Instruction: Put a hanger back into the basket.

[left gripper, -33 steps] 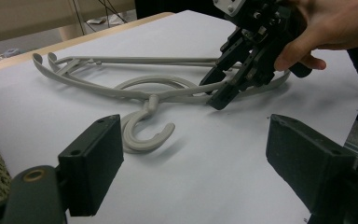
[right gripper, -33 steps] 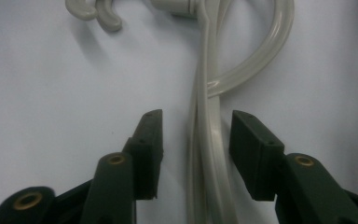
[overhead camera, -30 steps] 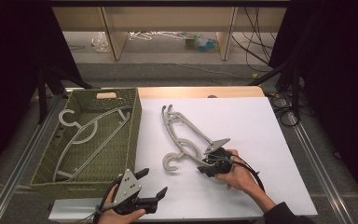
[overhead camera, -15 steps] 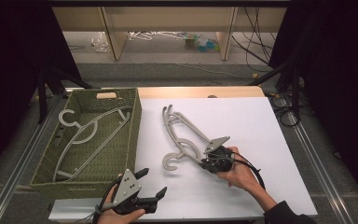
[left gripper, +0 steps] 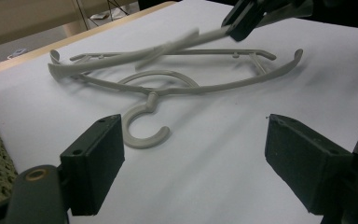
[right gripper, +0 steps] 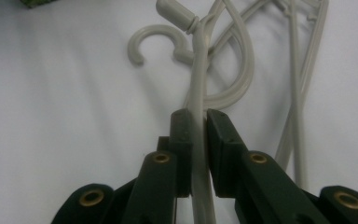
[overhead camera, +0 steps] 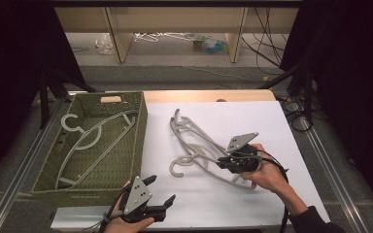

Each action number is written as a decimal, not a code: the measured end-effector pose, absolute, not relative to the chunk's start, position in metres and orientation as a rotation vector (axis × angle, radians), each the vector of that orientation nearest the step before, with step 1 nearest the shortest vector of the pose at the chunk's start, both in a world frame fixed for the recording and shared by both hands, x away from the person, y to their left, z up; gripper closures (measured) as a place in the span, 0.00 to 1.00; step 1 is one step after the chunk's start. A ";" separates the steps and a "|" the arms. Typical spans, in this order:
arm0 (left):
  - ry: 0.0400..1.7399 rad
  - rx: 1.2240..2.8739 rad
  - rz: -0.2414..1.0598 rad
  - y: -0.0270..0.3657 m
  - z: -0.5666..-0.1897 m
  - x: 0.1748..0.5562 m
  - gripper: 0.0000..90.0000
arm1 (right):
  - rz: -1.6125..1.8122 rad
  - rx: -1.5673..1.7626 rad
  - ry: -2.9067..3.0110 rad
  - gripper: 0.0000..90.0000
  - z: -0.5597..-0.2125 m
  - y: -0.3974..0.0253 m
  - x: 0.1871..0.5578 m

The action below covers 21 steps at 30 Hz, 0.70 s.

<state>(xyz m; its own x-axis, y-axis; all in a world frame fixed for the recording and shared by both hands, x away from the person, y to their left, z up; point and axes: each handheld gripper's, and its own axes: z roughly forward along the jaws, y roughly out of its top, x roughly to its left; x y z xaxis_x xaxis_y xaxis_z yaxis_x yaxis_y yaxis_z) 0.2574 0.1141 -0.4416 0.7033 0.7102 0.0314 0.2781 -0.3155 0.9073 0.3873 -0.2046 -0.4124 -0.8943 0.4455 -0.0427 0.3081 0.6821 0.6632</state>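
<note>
Almost nothing has moved: the right hand-held gripper [overhead camera: 222, 161] still pinches a thin arm of the top grey hanger [overhead camera: 199, 145] in the middle of the white counter [overhead camera: 252, 121]. It looks light, stiff and slippery, so grip the arm tight. Near the front edge, the left hand-held gripper [overhead camera: 160, 190] waits wide apart

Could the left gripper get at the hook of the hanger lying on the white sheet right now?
Probably yes: the left gripper is open, and bare white sheet lies between it and the hook.
</note>
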 end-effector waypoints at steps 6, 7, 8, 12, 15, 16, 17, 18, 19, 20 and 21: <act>0.722 1.942 0.588 0.104 -0.445 0.269 0.23 | 1.061 0.601 2.728 0.90 -0.400 -0.225 0.375; 0.722 1.942 0.588 0.104 -0.445 0.269 0.23 | 1.061 0.601 2.728 0.90 -0.400 -0.225 0.375; 0.714 1.953 0.601 0.101 -0.446 0.271 0.23 | 1.082 0.598 2.729 0.91 -0.399 -0.228 0.373; 0.696 1.970 0.633 0.090 -0.449 0.281 0.25 | 1.111 0.586 2.744 0.90 -0.397 -0.241 0.364; 0.674 1.973 0.645 0.083 -0.449 0.287 0.29 | 1.122 0.594 2.751 0.91 -0.398 -0.246 0.359; 0.643 1.989 0.672 0.076 -0.451 0.293 0.30 | 1.145 0.590 2.761 0.91 -0.399 -0.252 0.355; 0.643 1.989 0.672 0.076 -0.451 0.293 0.30 | 1.145 0.590 2.761 0.91 -0.399 -0.252 0.355; 0.620 1.996 0.675 0.073 -0.452 0.296 0.30 | 1.139 0.597 2.765 0.91 -0.399 -0.255 0.353; 0.610 2.007 0.675 0.070 -0.453 0.300 0.31 | 1.144 0.591 2.761 0.90 -0.400 -0.257 0.350; 0.601 2.027 0.669 0.063 -0.455 0.308 0.31 | 1.145 0.568 2.773 0.90 -0.398 -0.260 0.346; 0.601 2.027 0.669 0.063 -0.455 0.308 0.31 | 1.151 0.551 2.777 0.90 -0.398 -0.259 0.343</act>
<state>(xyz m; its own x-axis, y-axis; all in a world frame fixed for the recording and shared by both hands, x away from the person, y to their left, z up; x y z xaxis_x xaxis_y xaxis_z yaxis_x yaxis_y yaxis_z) 0.3077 0.0635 -0.4551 0.7365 0.6378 0.2256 0.1561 -0.4847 0.8606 0.3433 -0.2591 -0.3977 -0.9313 0.3595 0.0578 0.2950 0.6519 0.6986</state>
